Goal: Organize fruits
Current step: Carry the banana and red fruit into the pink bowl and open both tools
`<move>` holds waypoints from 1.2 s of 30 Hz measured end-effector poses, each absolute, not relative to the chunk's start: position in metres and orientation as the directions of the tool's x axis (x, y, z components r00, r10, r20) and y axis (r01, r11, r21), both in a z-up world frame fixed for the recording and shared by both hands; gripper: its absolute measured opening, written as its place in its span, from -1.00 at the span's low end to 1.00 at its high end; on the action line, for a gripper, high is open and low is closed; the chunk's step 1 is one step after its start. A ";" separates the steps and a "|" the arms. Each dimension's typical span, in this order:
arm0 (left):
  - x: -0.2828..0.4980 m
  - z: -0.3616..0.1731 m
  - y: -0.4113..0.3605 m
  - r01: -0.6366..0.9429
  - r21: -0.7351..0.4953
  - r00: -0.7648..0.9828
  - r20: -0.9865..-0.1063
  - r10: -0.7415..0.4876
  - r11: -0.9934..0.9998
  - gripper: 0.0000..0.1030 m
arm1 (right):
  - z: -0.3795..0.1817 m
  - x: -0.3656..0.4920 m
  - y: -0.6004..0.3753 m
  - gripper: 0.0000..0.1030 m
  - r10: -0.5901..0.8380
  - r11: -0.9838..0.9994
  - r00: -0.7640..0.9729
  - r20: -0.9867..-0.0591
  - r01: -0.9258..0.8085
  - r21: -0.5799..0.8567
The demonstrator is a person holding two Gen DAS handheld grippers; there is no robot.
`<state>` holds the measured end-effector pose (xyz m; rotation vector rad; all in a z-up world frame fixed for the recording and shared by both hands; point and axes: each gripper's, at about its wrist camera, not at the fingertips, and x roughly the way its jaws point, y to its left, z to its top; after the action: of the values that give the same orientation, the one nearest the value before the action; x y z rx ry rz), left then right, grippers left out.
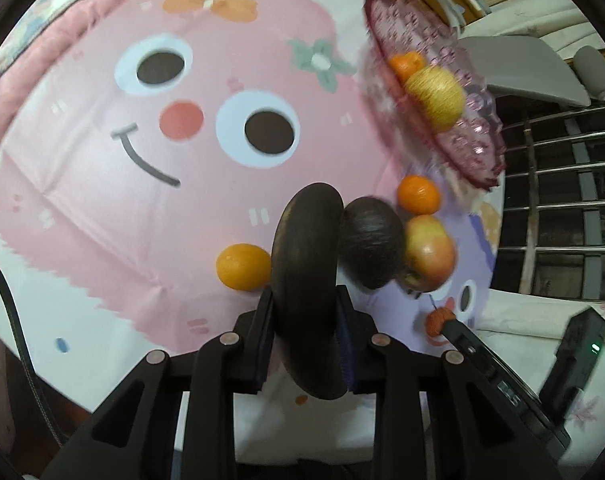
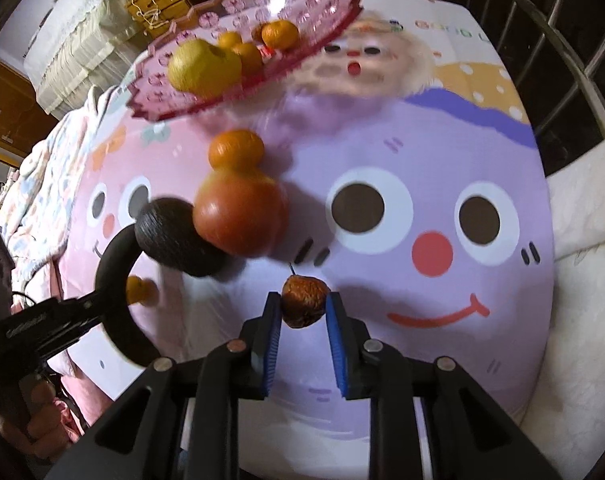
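My left gripper (image 1: 304, 296) is shut on a blackened curved fruit (image 1: 302, 248), banana-like, with a second dark lobe (image 1: 370, 240) joined to it, held above the table. My right gripper (image 2: 304, 300) is shut on a small wrinkled red-brown fruit (image 2: 304, 300) with a thin stem. A red-yellow apple (image 2: 240, 216) lies beside the dark lobe (image 2: 174, 236), with a tangerine (image 2: 236, 152) behind it. Another tangerine (image 1: 242, 266) sits left of the dark fruit. The pink glass plate (image 2: 158, 108) holds a yellow fruit (image 2: 204, 66) and tangerines (image 2: 280, 34).
The round table wears a cartoon-face cloth (image 1: 102, 200), pink on one side and purple (image 2: 422, 152) on the other. A metal railing (image 1: 562, 200) runs past its far edge, and white bedding (image 2: 582, 240) lies alongside. A person's hand (image 2: 34, 432) grips the left tool.
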<state>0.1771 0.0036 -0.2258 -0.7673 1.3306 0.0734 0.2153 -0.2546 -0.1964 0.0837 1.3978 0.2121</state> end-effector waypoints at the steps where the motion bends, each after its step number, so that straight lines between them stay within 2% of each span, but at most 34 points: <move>1: 0.177 -0.216 0.007 -0.461 -0.462 0.283 -0.886 -0.368 0.758 -0.51 | -0.194 0.218 -0.254 -0.58 0.201 0.977 0.157 -0.967 -0.097 0.188; 11: 0.216 -0.119 0.025 -0.313 -0.517 0.418 -0.828 -0.373 0.797 -0.51 | -0.145 0.243 -0.247 -0.58 0.239 0.971 0.258 -0.936 -0.089 0.224; 18: 0.261 -0.088 0.041 -0.236 -0.495 0.480 -0.807 -0.342 0.837 -0.51 | -0.113 0.269 -0.239 -0.58 0.253 0.967 0.346 -0.904 -0.100 0.233; 25: 0.319 -0.103 0.045 -0.203 -0.498 0.525 -0.782 -0.336 0.843 -0.51 | -0.107 0.297 -0.229 -0.58 0.258 0.966 0.403 -0.878 -0.101 0.238; 36: 0.393 -0.174 0.037 -0.190 -0.503 0.495 -0.791 -0.360 0.843 -0.51 | -0.153 0.339 -0.226 -0.58 0.206 0.977 0.407 -0.890 -0.036 0.210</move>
<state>0.3931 0.0372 -0.1744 -0.5860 1.0649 -0.1109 0.3390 -0.2258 -0.1526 0.1668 1.1430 0.1540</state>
